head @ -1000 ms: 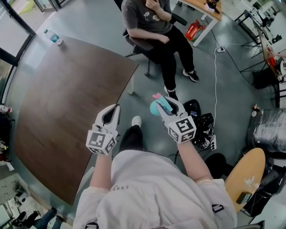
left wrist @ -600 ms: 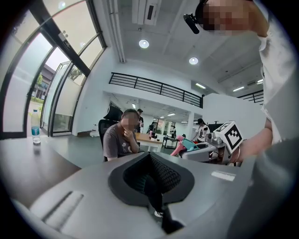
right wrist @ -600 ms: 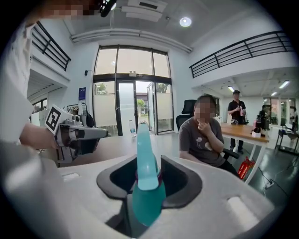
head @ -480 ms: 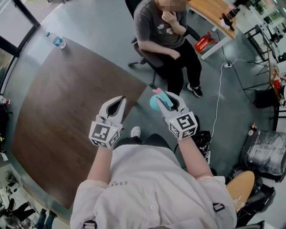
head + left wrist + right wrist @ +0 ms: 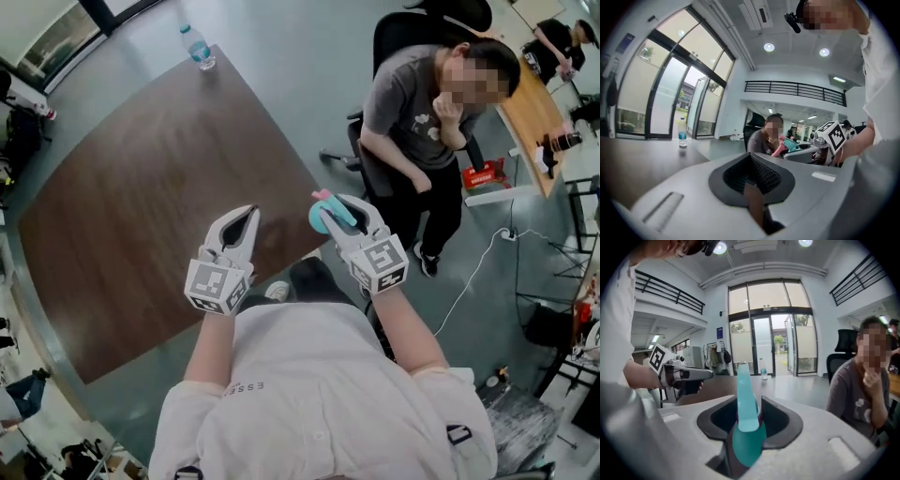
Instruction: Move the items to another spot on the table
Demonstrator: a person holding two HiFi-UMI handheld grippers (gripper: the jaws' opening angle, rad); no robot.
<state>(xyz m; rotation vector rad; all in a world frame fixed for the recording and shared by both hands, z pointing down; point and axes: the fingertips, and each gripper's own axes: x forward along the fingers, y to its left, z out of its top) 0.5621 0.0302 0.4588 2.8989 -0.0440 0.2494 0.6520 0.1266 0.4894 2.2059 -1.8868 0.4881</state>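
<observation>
A teal item with a pink end (image 5: 322,217) sits between the jaws of my right gripper (image 5: 339,211), which is shut on it. The right gripper view has the teal item (image 5: 744,427) standing up from the jaws of the right gripper (image 5: 747,404), its narrow end pointing forward. My left gripper (image 5: 249,214) hangs over the near corner of the brown table (image 5: 141,187). Its tips meet with nothing in them, as the left gripper view also shows (image 5: 751,157). Both grippers are held side by side in the air, apart from each other.
A water bottle (image 5: 197,47) stands at the table's far corner. A person (image 5: 417,122) sits on a black chair just right of the table. A desk (image 5: 530,112), a red bag (image 5: 485,174) and cables on the floor lie further right.
Both grippers swung from over the floor beside the table toward its near corner. The seated person now lies to the right. The teal item stayed in the right gripper.
</observation>
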